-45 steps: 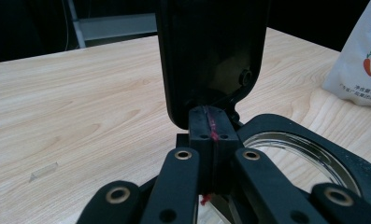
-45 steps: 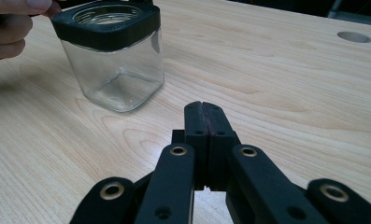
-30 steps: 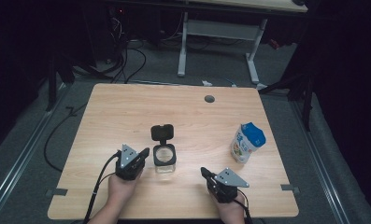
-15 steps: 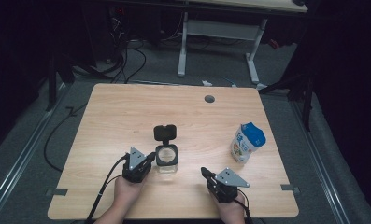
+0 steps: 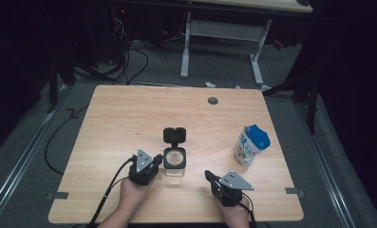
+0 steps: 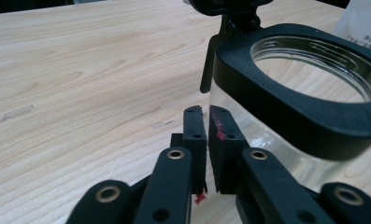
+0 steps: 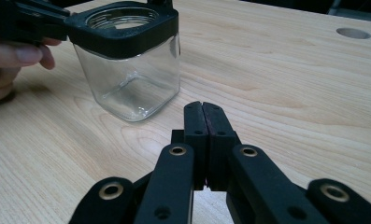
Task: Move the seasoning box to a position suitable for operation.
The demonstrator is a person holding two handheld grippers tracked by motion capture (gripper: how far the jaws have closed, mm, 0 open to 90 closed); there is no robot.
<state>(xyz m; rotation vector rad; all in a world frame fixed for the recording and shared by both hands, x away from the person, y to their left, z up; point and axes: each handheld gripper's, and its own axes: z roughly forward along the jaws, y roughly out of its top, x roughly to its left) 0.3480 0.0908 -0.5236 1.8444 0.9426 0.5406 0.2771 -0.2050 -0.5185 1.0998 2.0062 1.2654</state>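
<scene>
The square clear glass jar with a black collar and flipped-up black lid (image 5: 175, 161) stands near the front middle of the light wooden table (image 5: 129, 114), and the left gripper (image 5: 154, 163) has slid in from the left to sit right against its side, its jaws just cracking apart to a narrow slit with nothing between them. To me that looks like the start of a grasp on the jar. The left hand (image 5: 131, 192) lies low and level on the tabletop, while the right gripper (image 5: 209, 176) rests off to the jar's right, jaws pressed together and empty, well short of the blue-capped white bottle (image 5: 250, 144).
</scene>
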